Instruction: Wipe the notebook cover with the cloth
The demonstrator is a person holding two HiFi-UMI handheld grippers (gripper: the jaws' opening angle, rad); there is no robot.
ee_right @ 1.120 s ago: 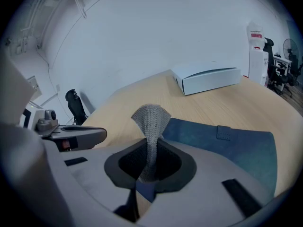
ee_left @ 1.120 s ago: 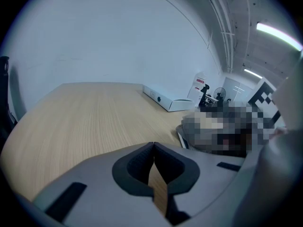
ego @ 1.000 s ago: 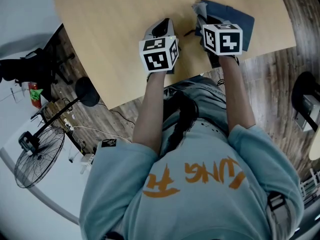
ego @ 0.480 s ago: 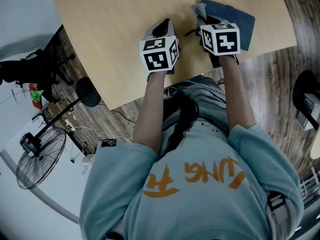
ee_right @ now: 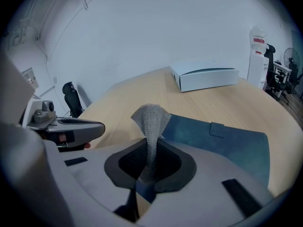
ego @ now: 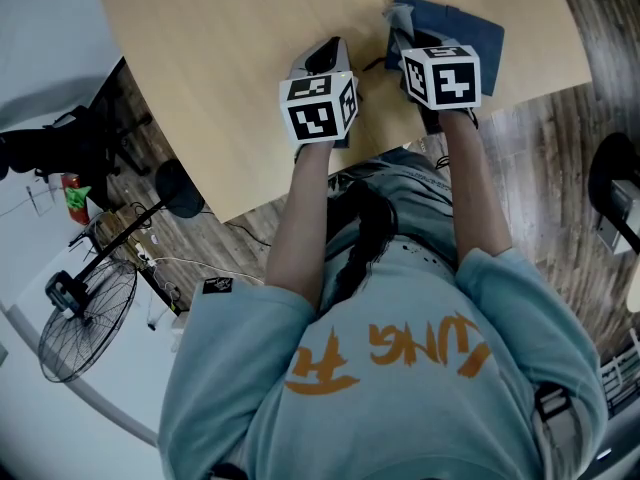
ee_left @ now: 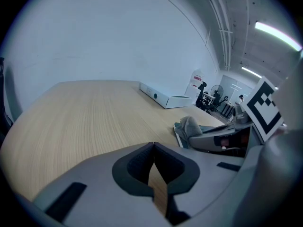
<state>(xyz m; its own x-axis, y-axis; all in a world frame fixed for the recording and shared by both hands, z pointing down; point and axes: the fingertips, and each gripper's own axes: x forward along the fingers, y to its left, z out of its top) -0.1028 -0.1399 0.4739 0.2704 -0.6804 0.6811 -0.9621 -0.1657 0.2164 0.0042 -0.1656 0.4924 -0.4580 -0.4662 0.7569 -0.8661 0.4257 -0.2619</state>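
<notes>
The blue notebook [ego: 470, 30] is seen at the upper right of the head view, laid flat on the tabletop [ego: 220, 58] near its edge. The grey cloth [ee_right: 150, 119] is pinched between the jaws of the right gripper [ee_right: 147, 164]. Its free end is raised above the jaws, in the centre of the right gripper view. The cloth is held at the left edge of the notebook, and the blue cover is spread out to the right of it in that view. The left gripper [ee_left: 154, 169] is held just beside the right one, over the bare wood. Its jaws are pressed together and nothing is held between them. A white box [ee_left: 164, 97] is seen farther back on the tabletop, well apart from the notebook.
</notes>
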